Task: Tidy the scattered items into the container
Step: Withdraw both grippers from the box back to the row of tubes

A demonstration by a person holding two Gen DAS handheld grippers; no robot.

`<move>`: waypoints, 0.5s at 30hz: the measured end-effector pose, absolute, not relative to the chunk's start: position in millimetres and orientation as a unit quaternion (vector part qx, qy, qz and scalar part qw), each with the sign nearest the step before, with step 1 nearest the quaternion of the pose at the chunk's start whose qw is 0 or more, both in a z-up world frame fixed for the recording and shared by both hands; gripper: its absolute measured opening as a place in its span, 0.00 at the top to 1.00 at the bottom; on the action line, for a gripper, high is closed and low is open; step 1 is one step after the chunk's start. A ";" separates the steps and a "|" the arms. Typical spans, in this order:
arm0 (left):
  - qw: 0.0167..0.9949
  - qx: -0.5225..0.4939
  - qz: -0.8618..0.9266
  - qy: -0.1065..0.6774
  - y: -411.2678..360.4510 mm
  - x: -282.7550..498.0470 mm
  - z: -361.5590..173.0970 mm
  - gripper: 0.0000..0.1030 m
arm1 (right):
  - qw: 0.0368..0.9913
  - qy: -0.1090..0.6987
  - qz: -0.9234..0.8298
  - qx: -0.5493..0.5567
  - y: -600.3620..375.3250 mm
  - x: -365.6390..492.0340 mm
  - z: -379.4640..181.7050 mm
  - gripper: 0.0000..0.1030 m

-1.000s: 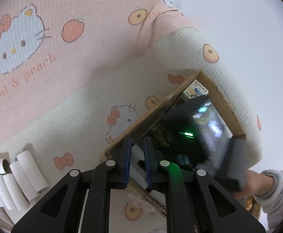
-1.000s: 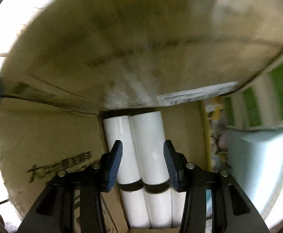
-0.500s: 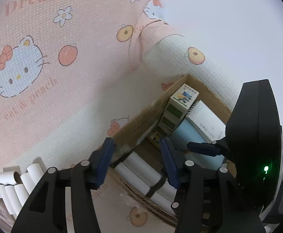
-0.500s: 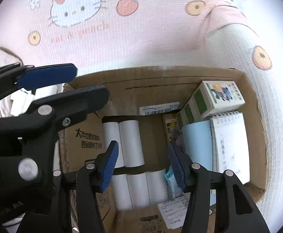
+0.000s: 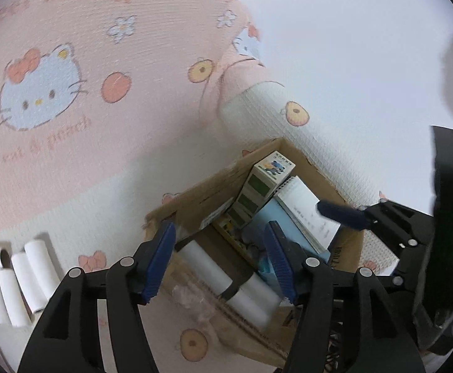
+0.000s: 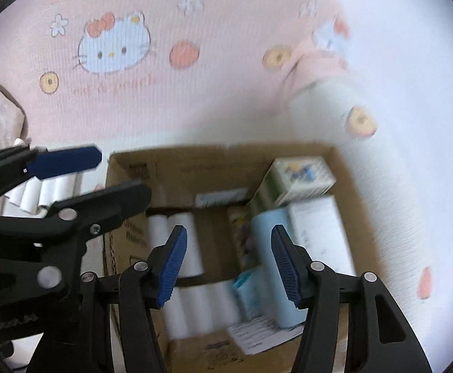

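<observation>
A pink and white blanket [image 5: 71, 161] with cartoon cat faces and peach prints covers the whole surface under everything. On it, near the white border, stands an open cardboard box [image 6: 127, 248], the container of this task.

Inside the box, white paper rolls [image 6: 183, 242] lie side by side in rows along the left part. In the right part a white spiral notebook [image 6: 319, 233] lies flat, with a light blue booklet [image 6: 267, 236] just beside it. A green and white carton [image 6: 295, 180] with a cartoon picture leans in the far right corner. A printed paper slip [image 6: 257, 332] lies near the front wall.

Outside the box, to its left, more white rolls [image 5: 15, 283] lie on the blanket in a row, touching each other; these are not yet tidied.

The left gripper [image 5: 220, 261] hangs over the near left edge of the box. Its jaws are opening and nothing is between them. The right gripper [image 6: 229, 267] hangs above the middle of the box, pointing down into it. Its jaws are also opening, and they hold nothing.
</observation>
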State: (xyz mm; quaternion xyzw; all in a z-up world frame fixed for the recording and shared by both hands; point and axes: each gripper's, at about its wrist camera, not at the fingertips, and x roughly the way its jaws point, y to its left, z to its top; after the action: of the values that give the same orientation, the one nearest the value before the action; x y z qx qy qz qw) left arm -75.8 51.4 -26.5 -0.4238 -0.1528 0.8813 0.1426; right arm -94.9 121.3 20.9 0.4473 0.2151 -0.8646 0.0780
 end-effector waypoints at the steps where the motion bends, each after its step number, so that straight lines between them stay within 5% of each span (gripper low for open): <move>1: 0.138 -0.422 0.882 -0.157 46.8 -72.7 -27.0 0.37 | 0.080 0.220 -0.868 0.438 118.7 -90.2 25.2 0.46; 15: 0.047 -0.392 0.899 -0.189 -47.5 -25.8 -39.9 0.37 | 0.153 0.229 -0.910 0.309 58.1 -30.2 33.9 0.43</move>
State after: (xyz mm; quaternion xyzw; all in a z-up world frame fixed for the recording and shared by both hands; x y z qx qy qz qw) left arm -25.8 -47.5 -39.9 -0.3915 -0.1885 0.8994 0.0469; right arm -30.2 58.1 33.9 0.3092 0.2289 -0.9103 0.1526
